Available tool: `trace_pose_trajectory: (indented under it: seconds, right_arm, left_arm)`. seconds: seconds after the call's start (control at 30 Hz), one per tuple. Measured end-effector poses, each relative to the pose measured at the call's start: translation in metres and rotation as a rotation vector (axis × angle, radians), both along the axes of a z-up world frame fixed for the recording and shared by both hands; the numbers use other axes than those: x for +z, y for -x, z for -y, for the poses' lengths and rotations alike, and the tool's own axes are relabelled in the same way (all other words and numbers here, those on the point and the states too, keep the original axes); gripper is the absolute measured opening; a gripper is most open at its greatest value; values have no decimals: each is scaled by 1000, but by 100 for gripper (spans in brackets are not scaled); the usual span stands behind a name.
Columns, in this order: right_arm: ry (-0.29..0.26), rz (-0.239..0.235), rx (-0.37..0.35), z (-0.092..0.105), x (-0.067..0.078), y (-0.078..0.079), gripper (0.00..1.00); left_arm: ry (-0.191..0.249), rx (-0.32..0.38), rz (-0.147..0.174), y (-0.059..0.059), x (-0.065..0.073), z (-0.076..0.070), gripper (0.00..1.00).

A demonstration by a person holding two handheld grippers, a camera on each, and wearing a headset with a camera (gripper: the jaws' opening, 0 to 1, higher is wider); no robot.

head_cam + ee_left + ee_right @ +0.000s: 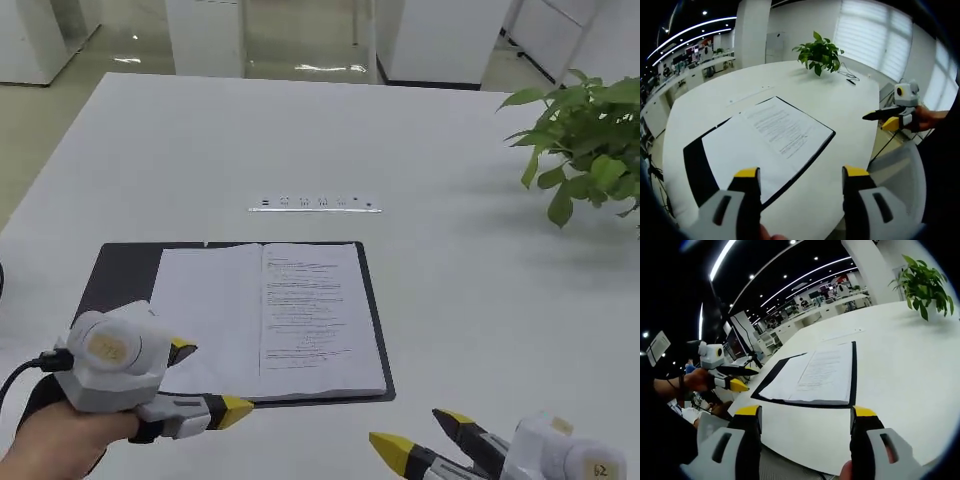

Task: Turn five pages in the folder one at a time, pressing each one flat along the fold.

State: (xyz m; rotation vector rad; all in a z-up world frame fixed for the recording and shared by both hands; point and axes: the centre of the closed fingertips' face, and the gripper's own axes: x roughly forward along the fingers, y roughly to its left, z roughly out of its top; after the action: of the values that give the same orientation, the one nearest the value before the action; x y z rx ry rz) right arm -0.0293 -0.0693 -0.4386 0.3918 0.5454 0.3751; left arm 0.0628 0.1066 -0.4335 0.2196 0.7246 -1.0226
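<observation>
Looking down through the headset, I have the black folder (pixel 118 276) lying open and flat on the white table (pixel 470 250), near its front edge and a little left of centre. A blank white left page (pixel 205 310) and a right page of printed text (pixel 312 315) meet at the fold, and both lie flat.

My left gripper (pixel 212 380), grey-bodied with yellow-tipped jaws, sits at the folder's near left corner in a bare hand (pixel 60 440). Its jaws are spread wide with nothing between them. One tip overlaps the lower edge of the blank page; I cannot tell whether it touches the paper.

My right gripper (pixel 415 432) is low on the right, just past the folder's near right corner and apart from it. Its jaws are also spread and hold nothing.

Beyond the folder, a narrow silver socket strip (pixel 315 206) is set into the tabletop, and a leafy green plant (pixel 585 130) stands at the far right.
</observation>
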Motion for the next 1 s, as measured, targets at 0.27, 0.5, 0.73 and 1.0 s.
trace_pose_trajectory:
  seconds: [0.27,0.5,0.73,1.0]
  right_arm:
    - [0,2,2,0,0,-5,70]
    - [2,4,-4,3,-1,-10,70]
    - [-6,-10,-7,7,-6,-9,70]
    - [-5,-39,-1,12,-13,-7,69]
  left_arm:
    - [-32,-61,22,-7,-6,28,66]
    - [-36,-96,12,-11,-12,52,65]
    - [-35,-104,2,-16,-23,72,63]
    - [-1,-118,-5,-14,-33,106,61]
